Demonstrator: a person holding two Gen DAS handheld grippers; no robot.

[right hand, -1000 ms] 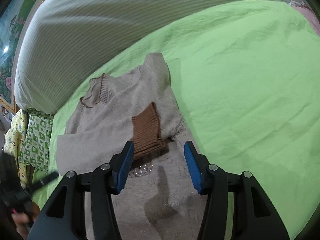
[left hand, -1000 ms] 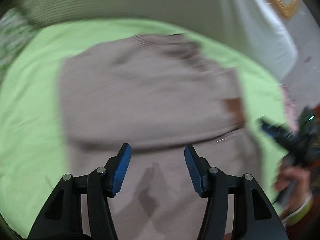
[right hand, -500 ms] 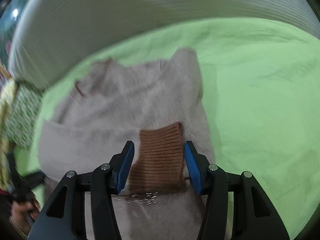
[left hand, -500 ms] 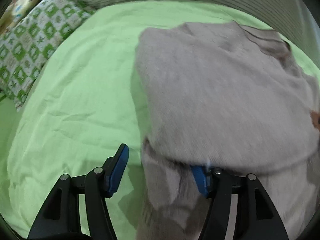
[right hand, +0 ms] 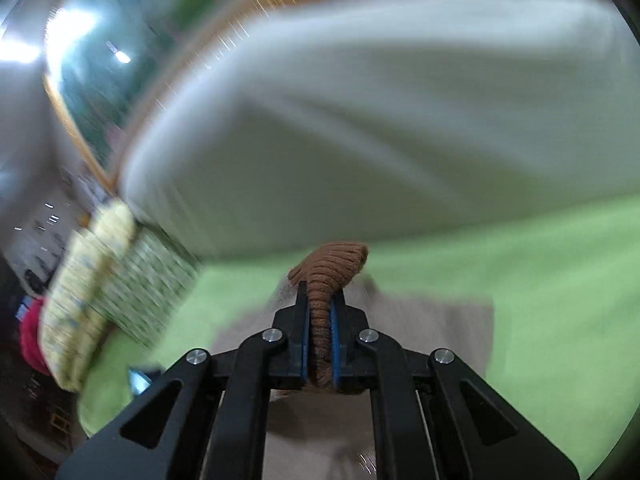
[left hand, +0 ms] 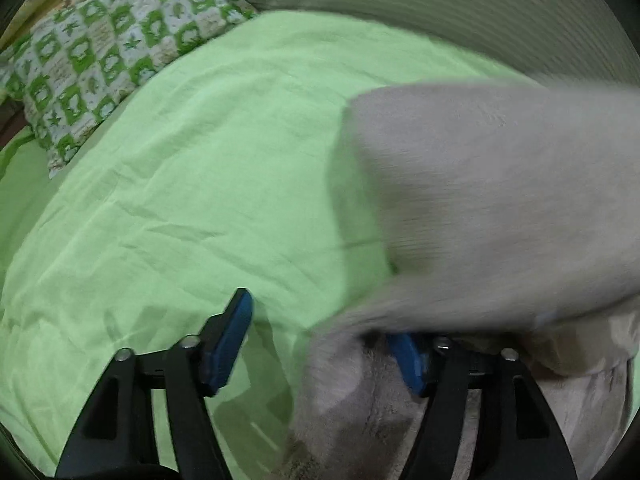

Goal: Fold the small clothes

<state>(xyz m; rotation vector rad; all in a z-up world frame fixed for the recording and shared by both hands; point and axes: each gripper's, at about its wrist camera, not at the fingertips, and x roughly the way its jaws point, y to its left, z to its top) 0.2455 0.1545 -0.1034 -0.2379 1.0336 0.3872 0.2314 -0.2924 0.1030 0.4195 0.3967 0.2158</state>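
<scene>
A beige knit sweater [left hand: 500, 184] lies on the green bedsheet [left hand: 200, 184], filling the right of the left wrist view, blurred by motion. My left gripper [left hand: 320, 340] is open at the sweater's left edge; its right finger is partly hidden under the fabric and its left finger [left hand: 228, 344] is over bare sheet. My right gripper [right hand: 320, 320] is shut on the sweater's brown ribbed cuff [right hand: 332, 272], which sticks out past the fingertips. The beige sweater body [right hand: 420, 328] lies below it.
A green and white patterned pillow [left hand: 100, 60] lies at the far left of the bed. A white ribbed headboard cushion [right hand: 380, 120] runs along the back. The pillow also shows in the right wrist view [right hand: 120, 280]. A framed picture [right hand: 100, 80] hangs behind.
My right gripper has closed on the brown cuff and tilted up toward the headboard. My left gripper has shifted left to the sweater's edge, its right finger going under the fabric.
</scene>
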